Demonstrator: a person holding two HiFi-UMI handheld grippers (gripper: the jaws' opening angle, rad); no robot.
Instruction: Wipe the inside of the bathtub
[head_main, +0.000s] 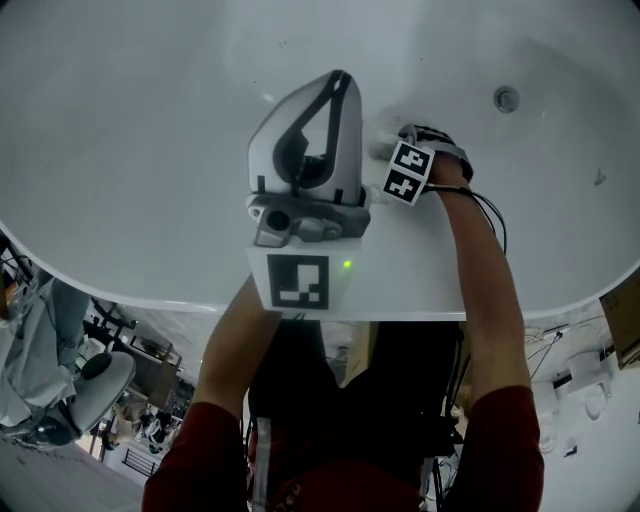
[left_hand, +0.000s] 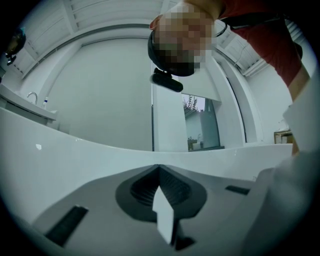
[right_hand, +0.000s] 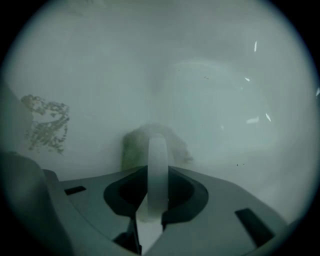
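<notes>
The left gripper hangs above the white bathtub, its jaws pressed together on nothing. To its right, the right gripper is low inside the tub, and its jaws clamp a greenish pad against the inner surface.

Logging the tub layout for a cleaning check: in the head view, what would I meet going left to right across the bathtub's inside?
The left tool, shut and empty → right tool, clamped on a green pad → round metal fitting in the bathtub wall → small dark mark farthest right.
</notes>
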